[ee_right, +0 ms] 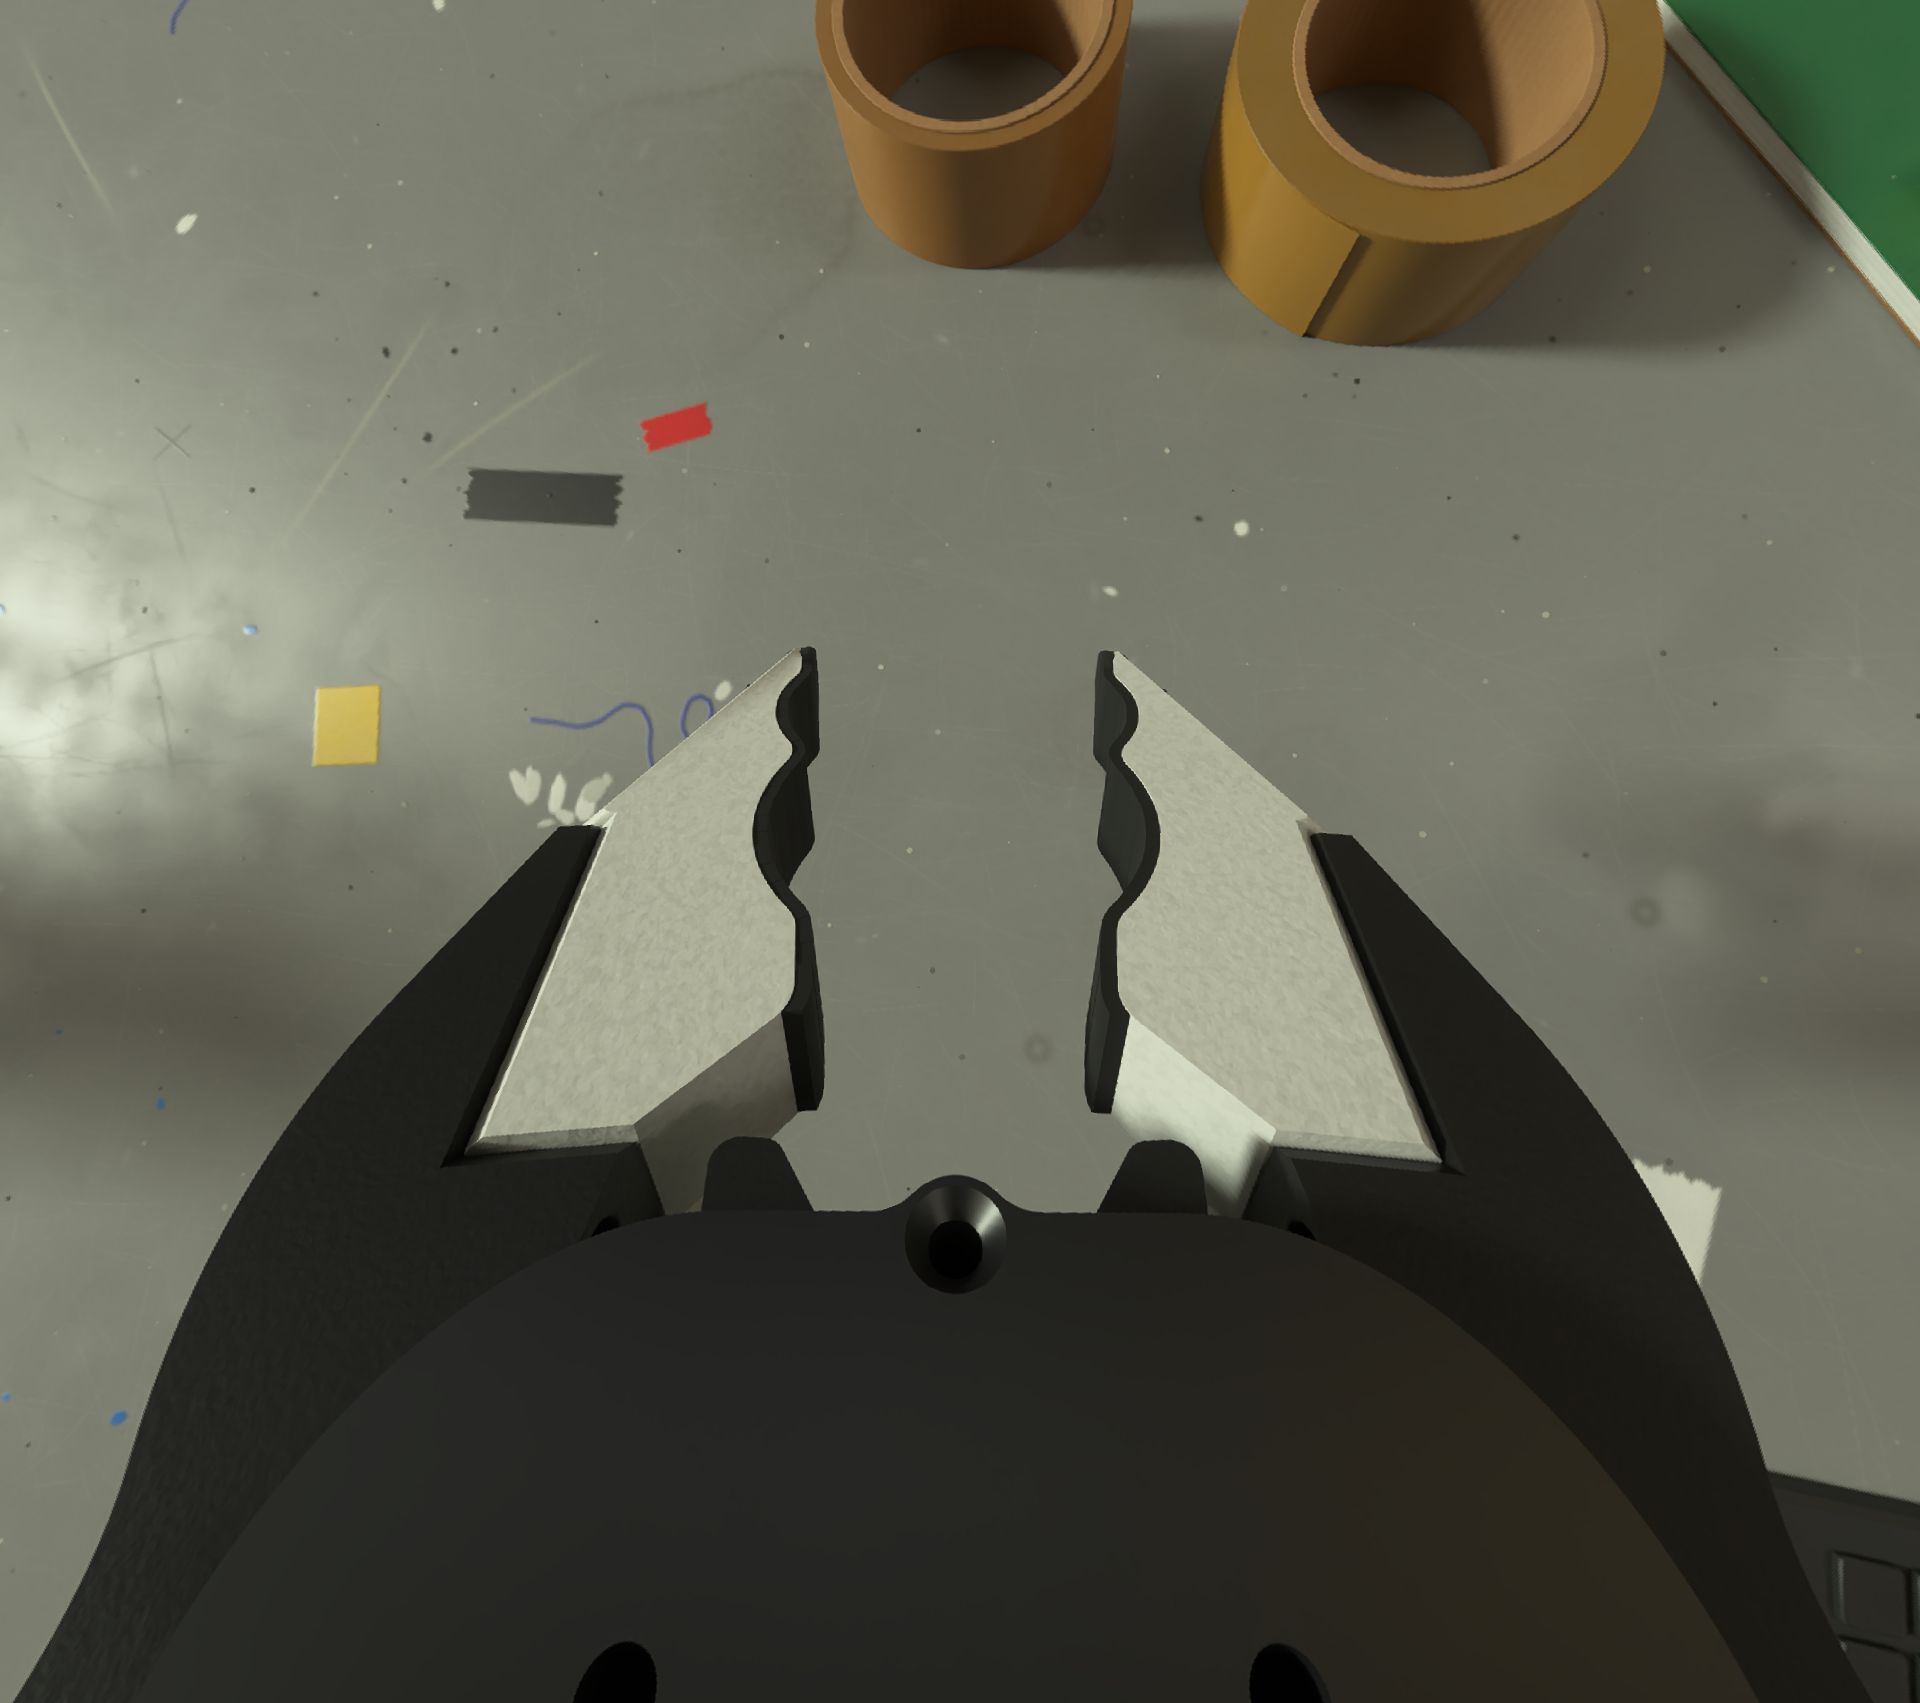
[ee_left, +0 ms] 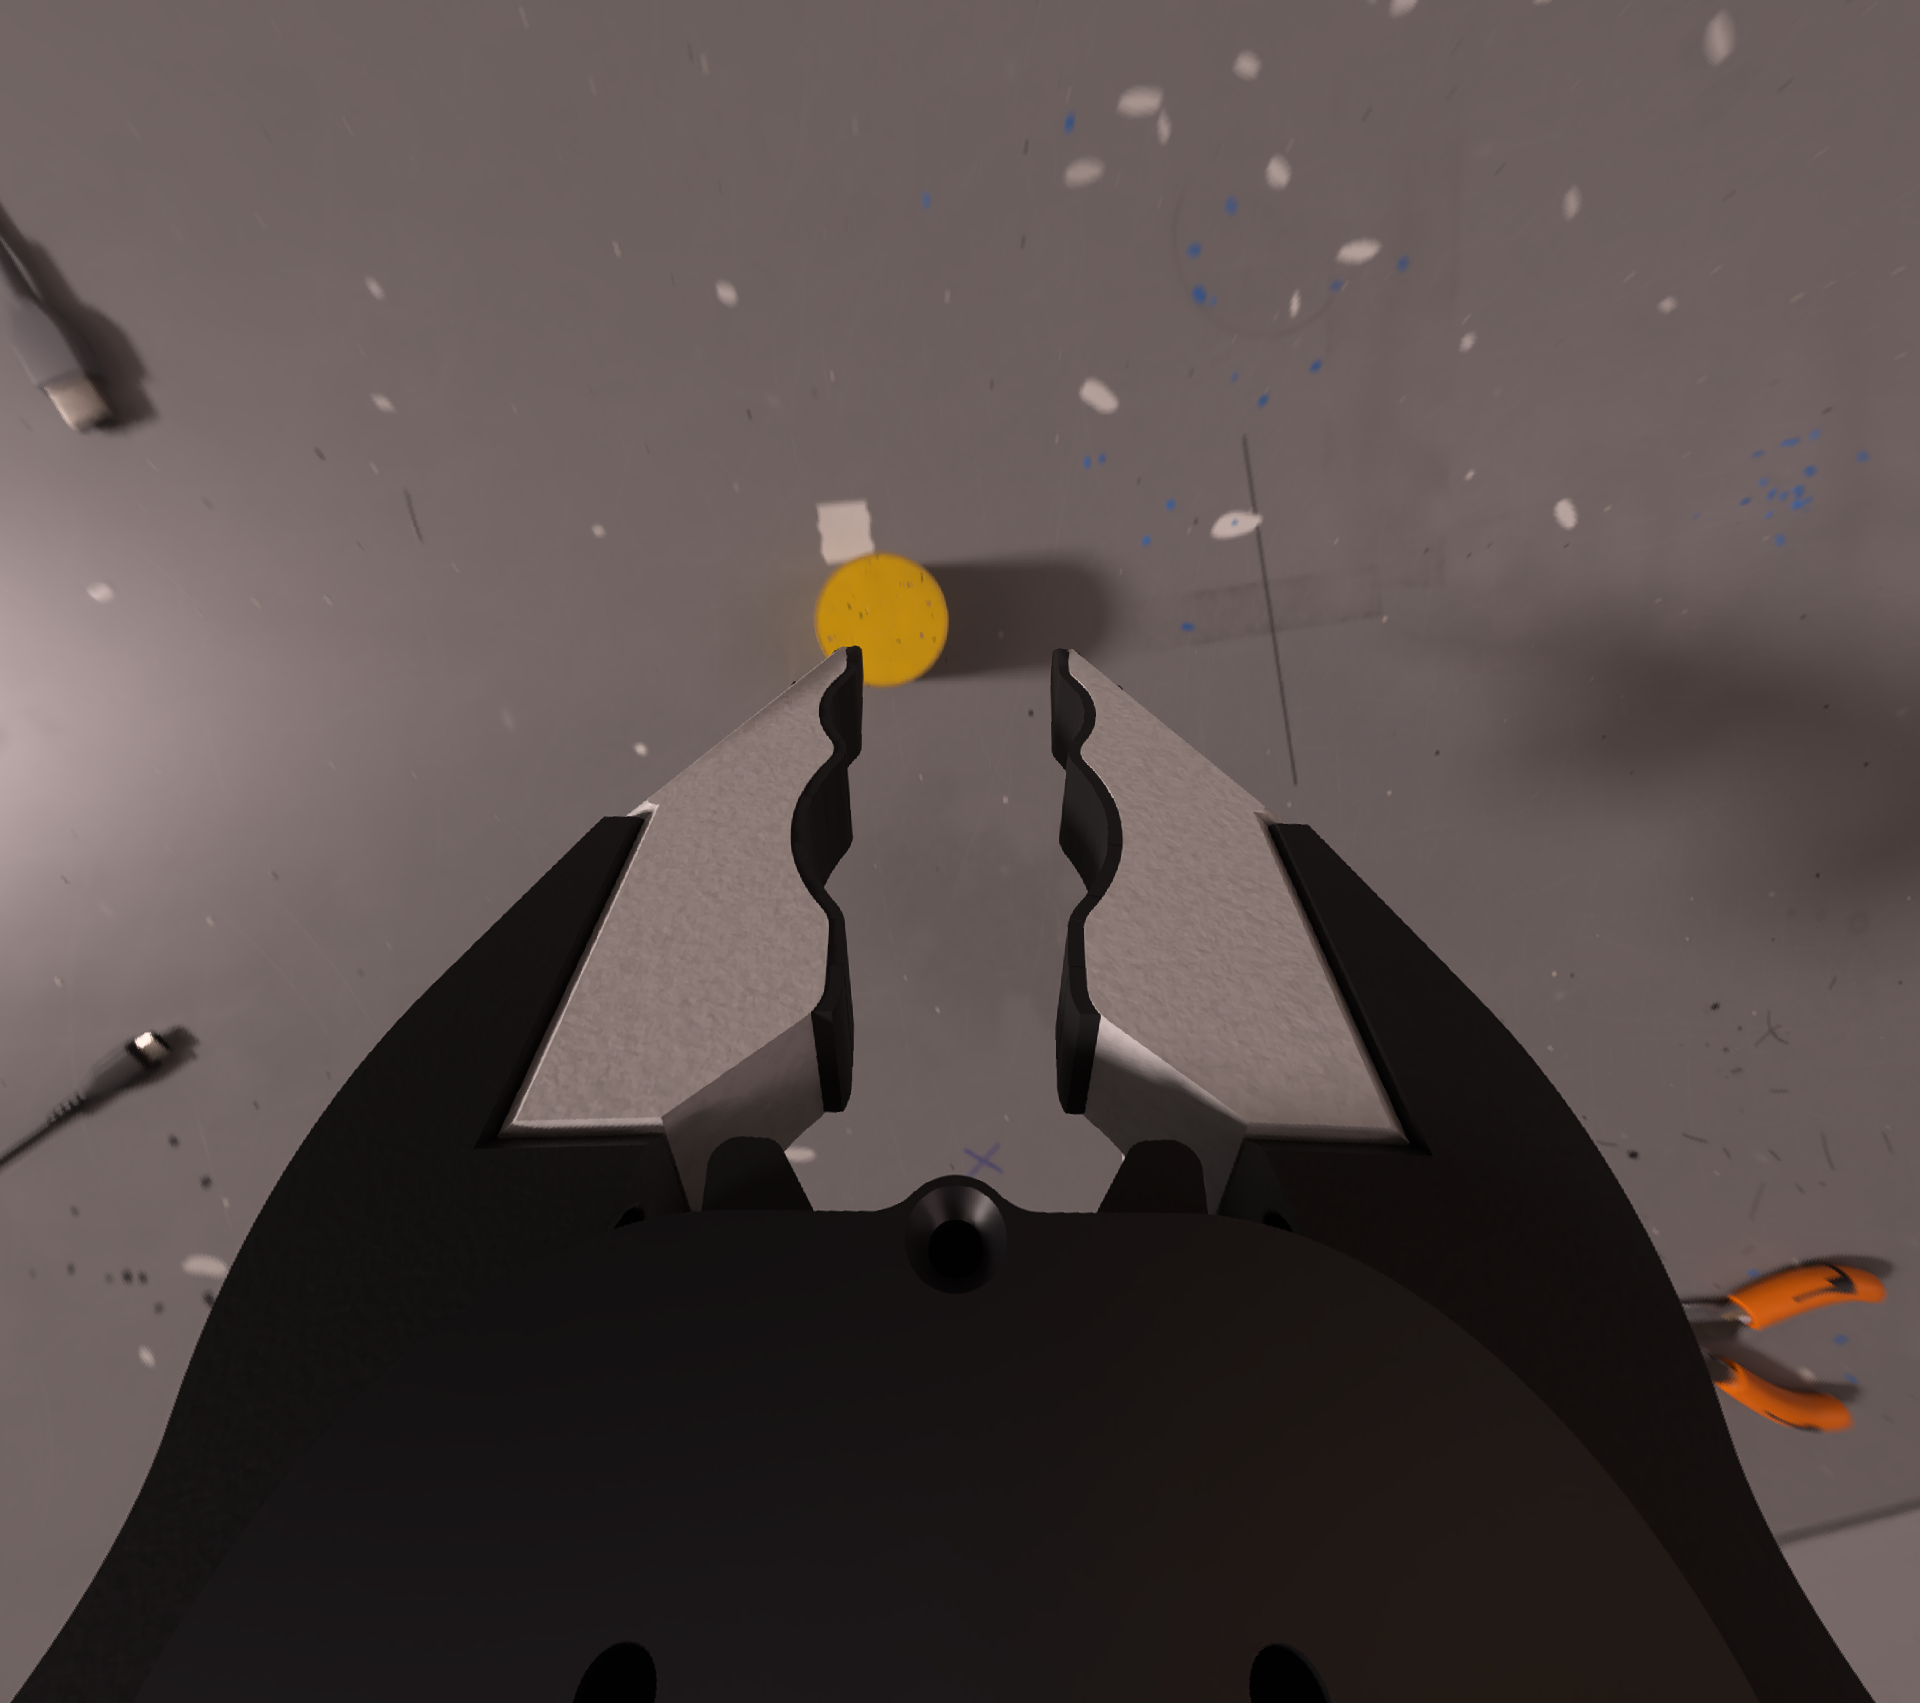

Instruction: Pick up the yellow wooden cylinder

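The yellow wooden cylinder (ee_left: 883, 614) stands upright on the grey table, seen from above in the left wrist view as a yellow disc with a shadow to its right. My left gripper (ee_left: 956, 666) is open and empty, above the table; its left fingertip overlaps the cylinder's lower edge, and the cylinder lies left of the gap's centre. My right gripper (ee_right: 956, 666) is open and empty over bare table in the right wrist view. The cylinder does not show in that view.
A white tape scrap (ee_left: 844, 529) lies just beyond the cylinder. Cable plugs (ee_left: 68, 375) (ee_left: 145, 1048) lie at left, orange pliers (ee_left: 1787, 1352) at lower right. In the right wrist view two brown tape rolls (ee_right: 977, 64) (ee_right: 1439, 105), a green book (ee_right: 1818, 22) and tape scraps (ee_right: 675, 427) (ee_right: 346, 723).
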